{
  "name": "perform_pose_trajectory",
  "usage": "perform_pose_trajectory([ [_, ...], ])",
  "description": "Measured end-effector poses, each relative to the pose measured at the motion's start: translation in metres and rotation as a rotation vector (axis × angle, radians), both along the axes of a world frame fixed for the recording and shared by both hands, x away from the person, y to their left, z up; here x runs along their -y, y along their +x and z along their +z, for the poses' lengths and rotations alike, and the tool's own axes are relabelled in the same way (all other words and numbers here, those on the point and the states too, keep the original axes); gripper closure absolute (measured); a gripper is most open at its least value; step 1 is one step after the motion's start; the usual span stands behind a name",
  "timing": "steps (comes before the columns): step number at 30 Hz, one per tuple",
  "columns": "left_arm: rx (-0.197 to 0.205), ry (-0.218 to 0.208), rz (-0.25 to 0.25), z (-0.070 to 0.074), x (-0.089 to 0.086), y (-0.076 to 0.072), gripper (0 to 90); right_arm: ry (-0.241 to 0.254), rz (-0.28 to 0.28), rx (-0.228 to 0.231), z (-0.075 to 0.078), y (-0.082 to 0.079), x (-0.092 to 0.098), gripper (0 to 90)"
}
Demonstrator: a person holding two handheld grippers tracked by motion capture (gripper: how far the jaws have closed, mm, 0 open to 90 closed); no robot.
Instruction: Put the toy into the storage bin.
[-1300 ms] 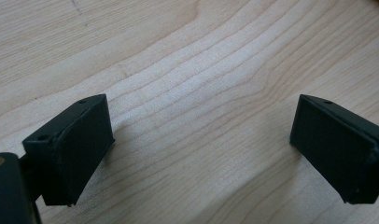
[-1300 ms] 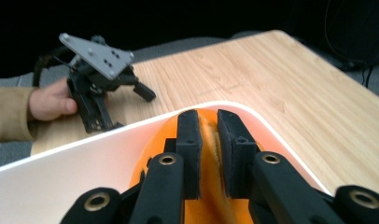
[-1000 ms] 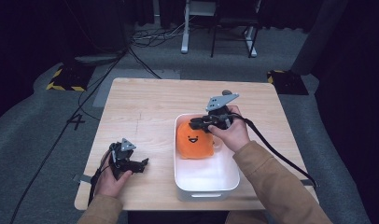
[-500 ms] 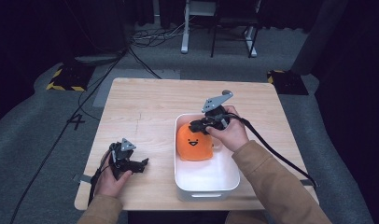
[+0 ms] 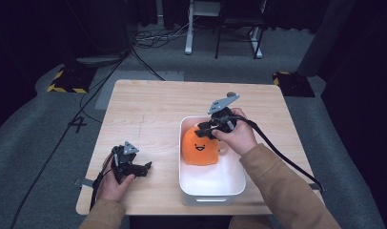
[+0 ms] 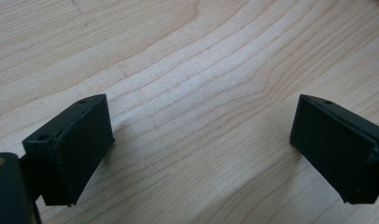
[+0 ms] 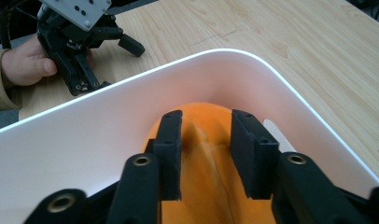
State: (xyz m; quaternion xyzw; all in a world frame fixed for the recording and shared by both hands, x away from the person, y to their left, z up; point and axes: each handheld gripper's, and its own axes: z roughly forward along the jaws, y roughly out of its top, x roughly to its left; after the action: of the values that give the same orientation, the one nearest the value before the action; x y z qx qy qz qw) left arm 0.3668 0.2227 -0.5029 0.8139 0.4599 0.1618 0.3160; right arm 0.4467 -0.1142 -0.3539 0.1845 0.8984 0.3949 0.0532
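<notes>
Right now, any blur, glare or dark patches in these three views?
High view: table evenly lit, floor and room around it very dark, picture soft. Left gripper view: wood grain sharp, near jaws slightly soft at the edges. Right gripper view: white tub rim bright, near blown out; orange plush between the right gripper jaws a little soft; left gripper beyond sharp.

The one readable mark is a dark figure "4" on the grey carpeted floor (image 5: 48, 143) to the left of the light wooden tabletop (image 5: 148, 109), seen in the high view (it looks taped or drawn). The round orange plush toy (image 5: 199, 148) in the white rectangular plastic tub (image 5: 211, 188) carries a small black smiling face, a drawn sign, not lettering. No brand or label can be read elsewhere.
</notes>
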Motion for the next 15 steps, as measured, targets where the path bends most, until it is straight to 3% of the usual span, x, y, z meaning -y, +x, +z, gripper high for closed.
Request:
perform_pose_trajectory([
  [10,0.000,0.000,0.000,0.000,0.000,0.000,6.1,0.023,-0.019,0.028,0.008,0.002,0.006,56.6],
  [15,0.000,0.000,0.000,0.000,0.000,0.000,6.1,0.049,-0.025,0.073,0.019,-0.001,0.016,52.1],
])
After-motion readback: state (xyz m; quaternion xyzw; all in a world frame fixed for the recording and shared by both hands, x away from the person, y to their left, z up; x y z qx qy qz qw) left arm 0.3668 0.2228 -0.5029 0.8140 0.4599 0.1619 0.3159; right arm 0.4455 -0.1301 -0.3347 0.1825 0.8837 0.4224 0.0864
